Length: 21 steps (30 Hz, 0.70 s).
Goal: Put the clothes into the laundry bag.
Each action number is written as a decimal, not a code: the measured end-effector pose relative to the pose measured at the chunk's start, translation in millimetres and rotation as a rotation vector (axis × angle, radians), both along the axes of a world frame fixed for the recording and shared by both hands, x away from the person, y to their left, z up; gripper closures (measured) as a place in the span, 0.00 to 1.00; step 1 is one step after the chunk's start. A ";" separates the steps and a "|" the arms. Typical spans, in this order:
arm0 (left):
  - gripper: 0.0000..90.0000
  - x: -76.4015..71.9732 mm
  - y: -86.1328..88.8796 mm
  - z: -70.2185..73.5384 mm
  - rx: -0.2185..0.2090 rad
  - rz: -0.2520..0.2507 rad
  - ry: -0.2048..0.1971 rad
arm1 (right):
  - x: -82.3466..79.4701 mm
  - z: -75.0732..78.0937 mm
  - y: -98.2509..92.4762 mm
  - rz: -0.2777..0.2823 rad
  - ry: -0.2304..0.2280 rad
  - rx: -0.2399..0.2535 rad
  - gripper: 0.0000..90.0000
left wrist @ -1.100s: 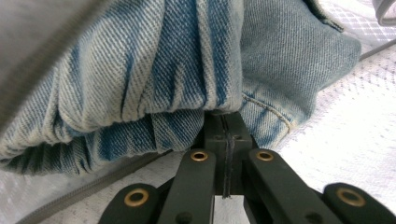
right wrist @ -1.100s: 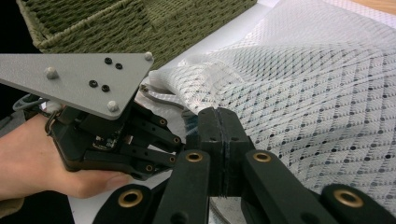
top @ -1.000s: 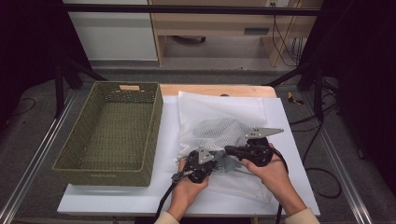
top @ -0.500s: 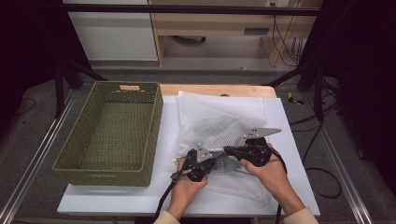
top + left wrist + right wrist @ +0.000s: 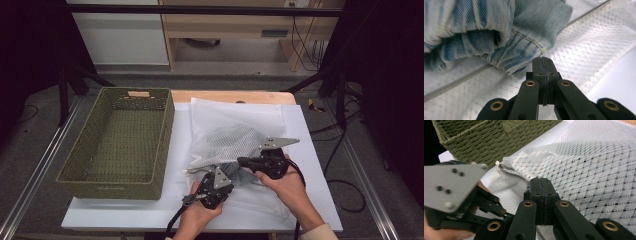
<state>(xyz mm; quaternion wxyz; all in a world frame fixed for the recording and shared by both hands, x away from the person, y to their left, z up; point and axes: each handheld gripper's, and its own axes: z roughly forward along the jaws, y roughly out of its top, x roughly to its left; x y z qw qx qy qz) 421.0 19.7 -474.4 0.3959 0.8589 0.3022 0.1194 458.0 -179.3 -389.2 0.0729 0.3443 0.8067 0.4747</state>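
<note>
A green wicker basket (image 5: 117, 140) sits hard against the white board's left edge, its inside bare. Beside it, the left gripper (image 5: 223, 175) and right gripper (image 5: 241, 161), jaws pressed together on nothing, meet at the mesh laundry bag (image 5: 227, 137) holding jeans (image 5: 499, 32); free board lies rightward.

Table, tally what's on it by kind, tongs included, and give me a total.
Basket: 1
Mesh bag: 1
Jeans: 1
Tongs: 2, left, right
Total: 5
</note>
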 end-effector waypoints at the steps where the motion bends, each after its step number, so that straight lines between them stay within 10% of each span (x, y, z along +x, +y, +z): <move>1: 1.00 1.4 -1.3 -2.0 0.009 0.003 0.005 | -0.1 -0.3 -0.3 0.001 0.000 0.001 1.00; 21: 1.00 27.2 -9.8 -5.0 -0.015 0.088 -0.054 | 0.2 0.0 -2.4 -0.010 0.011 0.006 1.00</move>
